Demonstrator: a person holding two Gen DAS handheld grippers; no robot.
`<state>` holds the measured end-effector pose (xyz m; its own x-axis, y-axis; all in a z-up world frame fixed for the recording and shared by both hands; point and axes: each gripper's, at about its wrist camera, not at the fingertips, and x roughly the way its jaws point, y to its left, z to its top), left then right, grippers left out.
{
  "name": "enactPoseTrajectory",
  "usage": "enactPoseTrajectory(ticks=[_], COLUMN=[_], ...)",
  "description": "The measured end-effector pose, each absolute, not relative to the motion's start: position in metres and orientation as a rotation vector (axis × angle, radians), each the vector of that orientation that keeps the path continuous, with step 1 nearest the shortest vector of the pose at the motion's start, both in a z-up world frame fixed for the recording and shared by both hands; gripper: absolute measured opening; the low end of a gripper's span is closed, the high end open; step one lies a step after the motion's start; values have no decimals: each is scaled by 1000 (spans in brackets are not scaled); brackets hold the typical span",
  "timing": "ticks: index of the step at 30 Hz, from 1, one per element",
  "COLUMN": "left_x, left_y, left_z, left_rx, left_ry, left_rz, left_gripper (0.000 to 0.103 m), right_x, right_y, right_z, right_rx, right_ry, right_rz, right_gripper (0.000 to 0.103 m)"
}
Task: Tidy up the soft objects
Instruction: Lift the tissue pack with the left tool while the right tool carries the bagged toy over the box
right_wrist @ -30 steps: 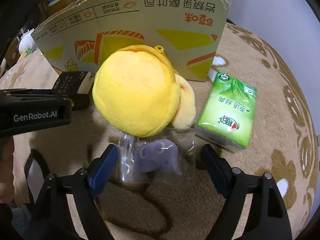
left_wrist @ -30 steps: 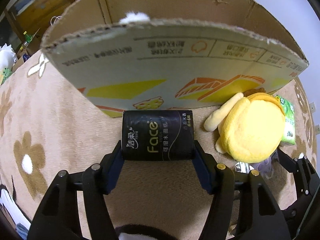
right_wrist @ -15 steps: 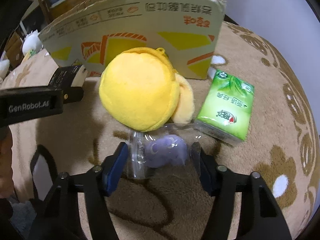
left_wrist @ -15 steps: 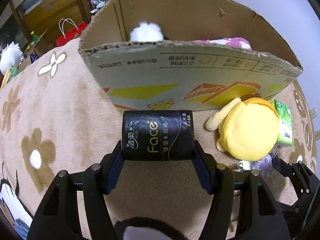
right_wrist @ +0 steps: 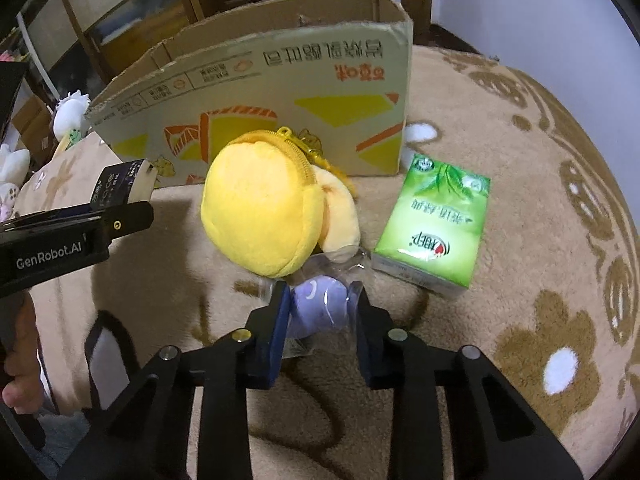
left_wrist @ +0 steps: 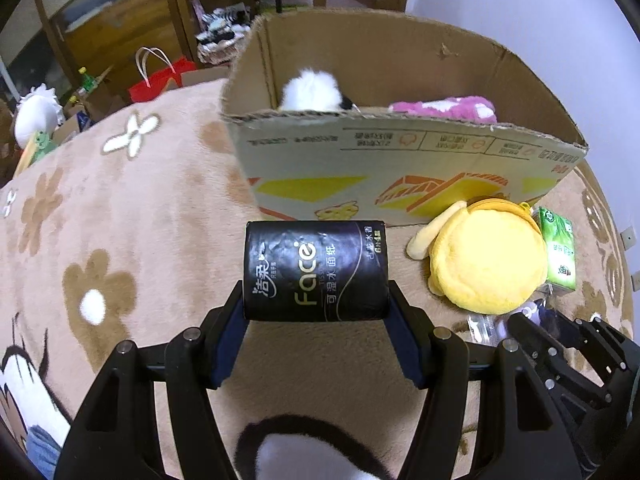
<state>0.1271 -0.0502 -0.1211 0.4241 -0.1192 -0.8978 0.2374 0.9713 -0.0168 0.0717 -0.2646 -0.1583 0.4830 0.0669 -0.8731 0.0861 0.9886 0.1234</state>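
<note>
The left gripper (left_wrist: 316, 312) holds the black tissue pack (left_wrist: 316, 270) across its soft sides. The right gripper (right_wrist: 320, 312) jaws are closing on the purple toy (right_wrist: 318, 306) in its slippery clear bag; grip the toy's middle.

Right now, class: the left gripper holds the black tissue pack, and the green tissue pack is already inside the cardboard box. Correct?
Not quite. The green tissue pack lies on the blanket outside the cardboard box, as the right wrist view shows. The left gripper does hold the black tissue pack.

Each black tool (right_wrist: 320, 300) has blue-padded fingers (right_wrist: 276, 328), silver screws, and white "GenRobot.AI" lettering on its side.
</note>
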Motion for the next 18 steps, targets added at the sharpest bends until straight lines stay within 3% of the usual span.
enactPoseTrajectory(ticks=[10, 18], left_x=[85, 73], left_y=[-39, -35], left_z=[-79, -61], left_rx=[156, 160], left_ry=[979, 900], left_rz=[-157, -156], left_gripper=[64, 64], right_x=[61, 46], right_y=[-261, -258], right_z=[-135, -118], right_rx=[142, 126], right_ry=[1008, 953], right_rz=[-2, -14], right_gripper=[14, 10])
